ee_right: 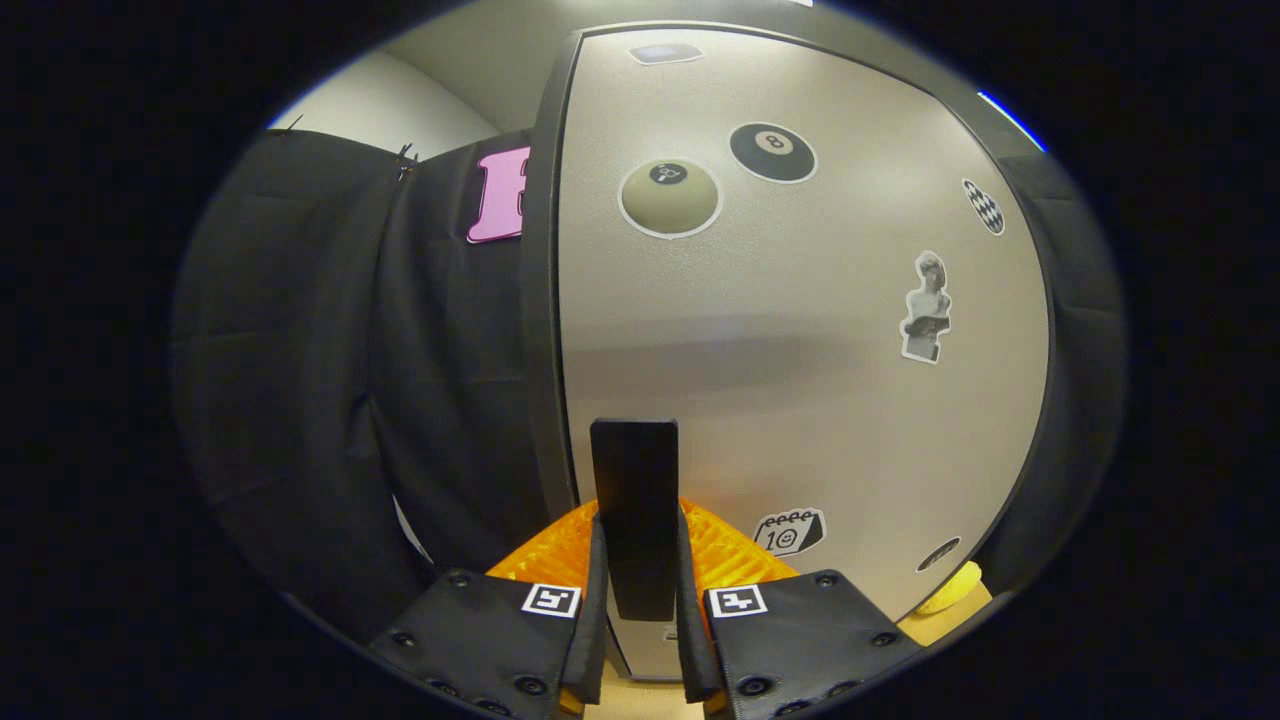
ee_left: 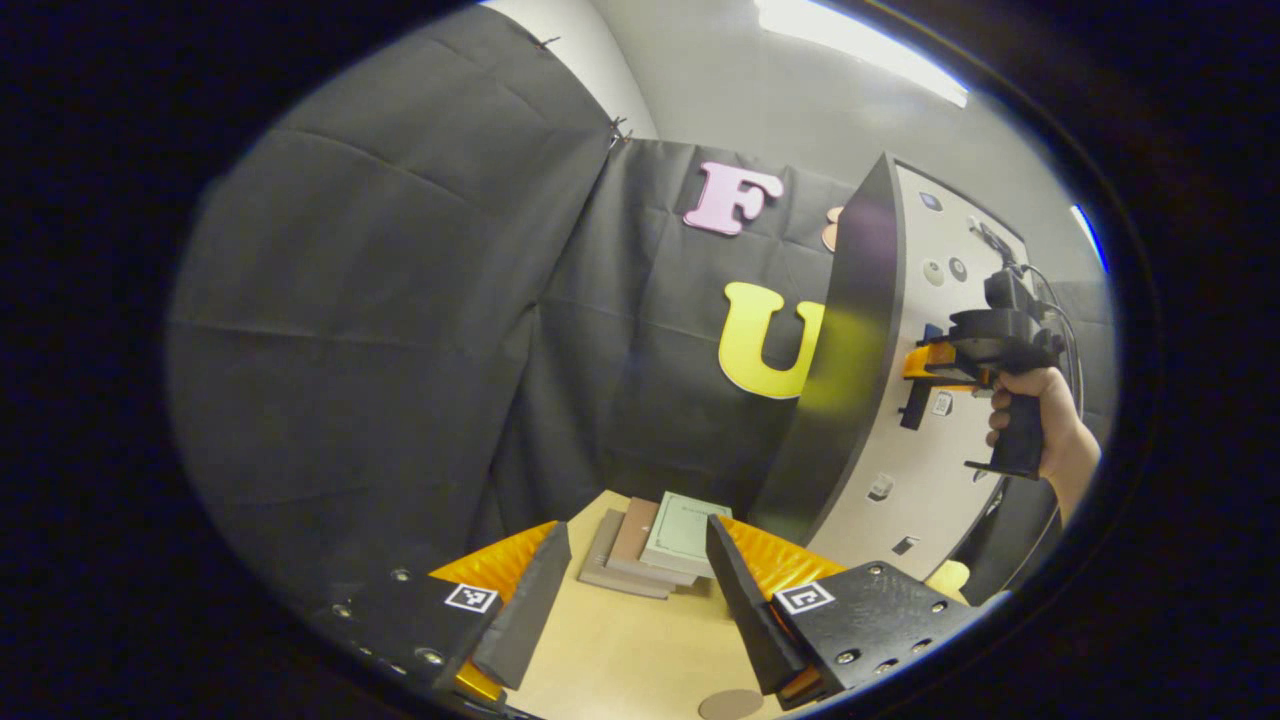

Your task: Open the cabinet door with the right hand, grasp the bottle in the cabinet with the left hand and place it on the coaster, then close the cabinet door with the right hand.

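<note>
A light wooden tabletop [ee_left: 620, 650] stands in a booth hung with black cloth, under a bright ceiling strip light [ee_left: 860, 50]. The tall cabinet with dark sides and a pale grey sticker-dotted door [ee_right: 800, 330] rises at the tabletop's far edge. In the right gripper view, the right gripper [ee_right: 640, 590] sits at the lower part of that door near its hinge-free edge, both fingers pressed flat against the two faces of the upright black bar handle [ee_right: 634, 500]. The door looks flush with its dark frame there, though the seam is too dim to be sure.

In the left gripper view, the same cabinet [ee_left: 850, 400] is seen edge-on, and a hand [ee_left: 1045, 425] grips the other tool's handle against the door front. The left gripper [ee_left: 630, 590] hovers above the tabletop in front of the cabinet's dark side, its fingers spread well apart with nothing between them. A small stack of flat books, brown under pale green [ee_left: 655, 545], lies beyond those fingers, beside the cabinet's foot. A round brown coaster [ee_left: 730, 705] lies on the tabletop nearer than the books, just below the gripper's finger nearest the cabinet. A yellow rounded thing [ee_right: 955, 590] peeks out at the cabinet's base.
</note>
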Demonstrator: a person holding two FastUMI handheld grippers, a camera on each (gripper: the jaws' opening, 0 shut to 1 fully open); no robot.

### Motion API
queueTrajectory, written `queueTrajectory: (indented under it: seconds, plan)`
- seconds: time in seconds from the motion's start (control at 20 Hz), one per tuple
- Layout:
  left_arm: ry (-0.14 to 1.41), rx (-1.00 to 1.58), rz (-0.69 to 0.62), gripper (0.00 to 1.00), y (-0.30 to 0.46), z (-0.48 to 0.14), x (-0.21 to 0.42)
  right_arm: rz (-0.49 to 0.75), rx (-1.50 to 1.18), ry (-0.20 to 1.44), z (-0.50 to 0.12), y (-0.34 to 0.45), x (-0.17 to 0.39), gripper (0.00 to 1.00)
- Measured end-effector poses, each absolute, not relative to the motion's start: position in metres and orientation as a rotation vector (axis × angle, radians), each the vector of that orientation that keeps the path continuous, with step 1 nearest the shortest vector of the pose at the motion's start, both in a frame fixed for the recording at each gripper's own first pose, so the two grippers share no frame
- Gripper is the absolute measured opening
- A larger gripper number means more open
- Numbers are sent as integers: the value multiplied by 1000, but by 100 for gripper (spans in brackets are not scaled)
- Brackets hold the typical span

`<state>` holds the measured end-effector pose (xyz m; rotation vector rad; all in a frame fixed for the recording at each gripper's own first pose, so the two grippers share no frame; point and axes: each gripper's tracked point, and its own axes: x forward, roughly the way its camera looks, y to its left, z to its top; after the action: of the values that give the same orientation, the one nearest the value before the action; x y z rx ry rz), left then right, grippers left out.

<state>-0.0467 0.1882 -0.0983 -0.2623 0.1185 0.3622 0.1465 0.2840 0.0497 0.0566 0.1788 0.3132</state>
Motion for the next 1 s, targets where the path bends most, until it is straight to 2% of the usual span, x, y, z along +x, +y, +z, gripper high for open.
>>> queueTrajectory:
  seconds: [0.1, 0.15, 0.25, 0.4, 0.6, 0.65, 0.7, 0.8, 0.85, 0.9, 0.95, 1.0]
  plan:
    - [125, -241, 365, 84, 189, -99, -49, 312, 68, 184, 49, 283, 147, 33]
    - [131, -234, 365, 82, 188, -102, -49, 323, 60, 181, 50, 284, 147, 24]
    - [140, -232, 361, 84, 184, -104, -52, 349, 53, 177, 49, 284, 145, 25]
    - [152, -227, 349, 82, 176, -109, -52, 380, 38, 185, 49, 284, 143, 13]
    - [139, -183, 327, 84, 165, -100, -50, 410, 21, 187, 50, 282, 137, 13]
    - [135, -167, 320, 84, 161, -98, -50, 415, 20, 181, 50, 283, 134, 10]
    - [132, -146, 315, 84, 158, -96, -50, 422, 22, 178, 51, 282, 131, 13]
    - [129, -92, 305, 82, 150, -93, -50, 438, 25, 175, 51, 281, 126, 10]
    - [133, -61, 298, 82, 145, -93, -53, 446, 23, 174, 52, 280, 121, 13]
    - [135, -31, 288, 84, 137, -91, -55, 457, 14, 177, 52, 278, 117, 10]
    - [132, -3, 280, 82, 129, -88, -58, 470, 6, 177, 52, 277, 112, 10]
    - [122, 19, 271, 84, 122, -85, -60, 487, 1, 179, 51, 276, 112, 10]
